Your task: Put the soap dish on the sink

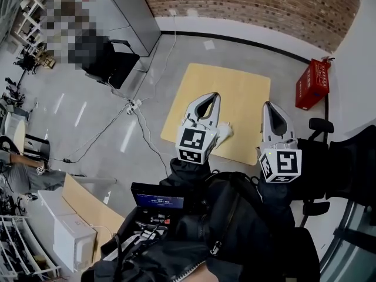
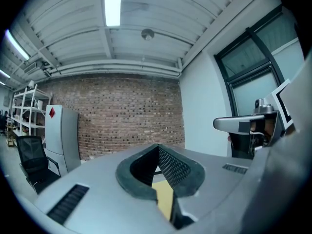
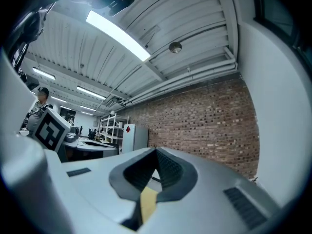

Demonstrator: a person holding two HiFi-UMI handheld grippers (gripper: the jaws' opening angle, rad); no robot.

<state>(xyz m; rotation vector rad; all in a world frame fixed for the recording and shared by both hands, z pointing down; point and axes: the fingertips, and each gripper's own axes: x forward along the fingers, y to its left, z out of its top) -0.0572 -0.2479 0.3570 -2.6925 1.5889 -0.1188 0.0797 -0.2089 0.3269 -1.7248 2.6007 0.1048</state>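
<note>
**A:** Which way does the soap dish lie from you?

**B:** I can't place it. None of my views shows anything I'd call a soap dish for certain, and no sink shows either. The only candidate is a small white shape (image 1: pixel 226 131) just beside my left gripper (image 1: pixel 212 97) in the head view, over the yellow wooden surface (image 1: pixel 241 81). I can't tell whether it lies on that surface or belongs to the gripper.

**A:** And how do the grippers stand?

**B:** I hold both level and side by side, pointing toward the brick wall (image 1: pixel 264 4). My left gripper's jaws are pressed together with nothing between them. My right gripper (image 1: pixel 269 106) is the same, tips meeting and empty.

**A:** Which hand is nearer?

**B:** If that white shape is the dish, the left one. It sits at that gripper's right flank, between my two grippers. It's too small for me to read a long axis.

**A:** Does anything stand in the way?

**B:** Nothing stands between the grippers and the surface. Cables (image 1: pixel 147 137) and a power strip (image 1: pixel 134 106) lie on the floor to the left, with an office chair (image 1: pixel 111 63) beyond. A red box (image 1: pixel 312 84) stands by the wall on the right.
</note>
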